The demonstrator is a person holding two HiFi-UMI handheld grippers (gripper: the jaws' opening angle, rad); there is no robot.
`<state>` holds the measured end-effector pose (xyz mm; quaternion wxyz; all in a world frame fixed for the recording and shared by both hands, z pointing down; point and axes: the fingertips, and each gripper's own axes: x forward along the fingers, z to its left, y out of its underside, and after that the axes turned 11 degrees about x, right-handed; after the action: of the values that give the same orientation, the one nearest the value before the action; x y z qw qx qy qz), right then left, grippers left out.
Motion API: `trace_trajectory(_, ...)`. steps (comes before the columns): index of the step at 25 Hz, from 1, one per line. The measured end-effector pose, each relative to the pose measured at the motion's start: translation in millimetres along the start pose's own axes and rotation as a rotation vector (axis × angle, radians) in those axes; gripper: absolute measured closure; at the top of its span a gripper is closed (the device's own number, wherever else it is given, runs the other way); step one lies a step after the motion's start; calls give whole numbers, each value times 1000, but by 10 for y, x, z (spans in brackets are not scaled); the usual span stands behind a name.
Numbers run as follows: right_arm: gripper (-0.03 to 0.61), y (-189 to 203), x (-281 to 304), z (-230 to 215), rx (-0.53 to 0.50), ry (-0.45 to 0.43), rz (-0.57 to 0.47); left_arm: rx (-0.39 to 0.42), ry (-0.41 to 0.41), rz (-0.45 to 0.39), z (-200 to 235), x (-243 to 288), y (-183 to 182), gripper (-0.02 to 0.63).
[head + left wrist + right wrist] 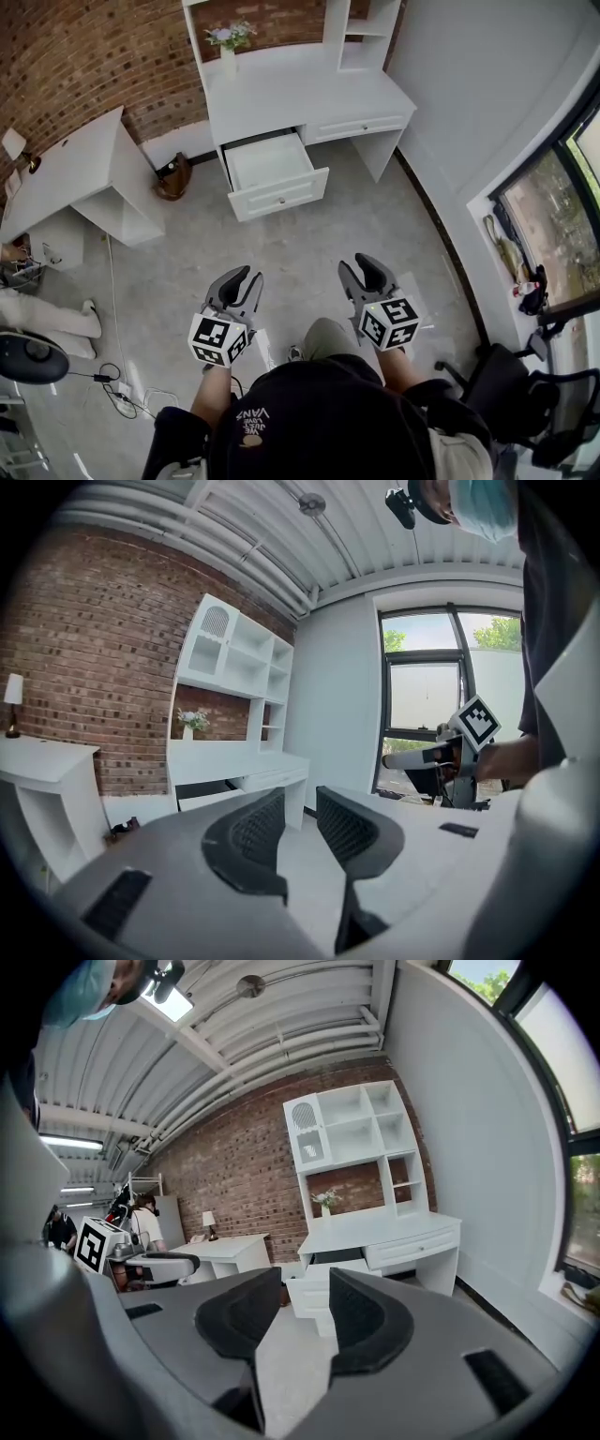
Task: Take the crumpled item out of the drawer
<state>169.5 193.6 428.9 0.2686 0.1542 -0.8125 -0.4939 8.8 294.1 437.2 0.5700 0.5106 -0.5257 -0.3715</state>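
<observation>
Both tools are held low over the grey floor (281, 248), well short of the white table (309, 94) and aimed toward it. The left tool (244, 277) has its jaws only narrowly apart, with nothing but floor showing in the slit between the dark ribbed pads (253, 832). The right tool (366, 266) stands wide, and its gap is likewise empty, with the table's front seen through it. Each carries its marker cube at the near end, above a bare forearm.

The drawer (279, 195) is pulled out from the table's left half, front panel toward the tools, well apart from both. Its inside shows only as a pale tray from above, and the crumpled item cannot be made out in any view. A second drawer (361, 127), on the table's right half, is closed. A brown bag (173, 176) sits on the floor just left of the table. On the table's back left corner is a vase of flowers (230, 42), with white shelving (361, 33) rising at the back right and a brick wall (84, 56) behind
</observation>
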Motion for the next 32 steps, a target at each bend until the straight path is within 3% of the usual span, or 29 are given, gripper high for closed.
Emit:
trace_trajectory(12,443,-287,1069,-527,32,-5,22,-27,-79,43,853,729,128,525)
trace_trajectory(23,443,-790,2128,-1086,37,-35,48,-9,-94,78,1633,1889,-70,523)
trace_trajectory(32,443,-828,2622,-1365,47,-44,98,11,-86,144,2039,2434,49,525)
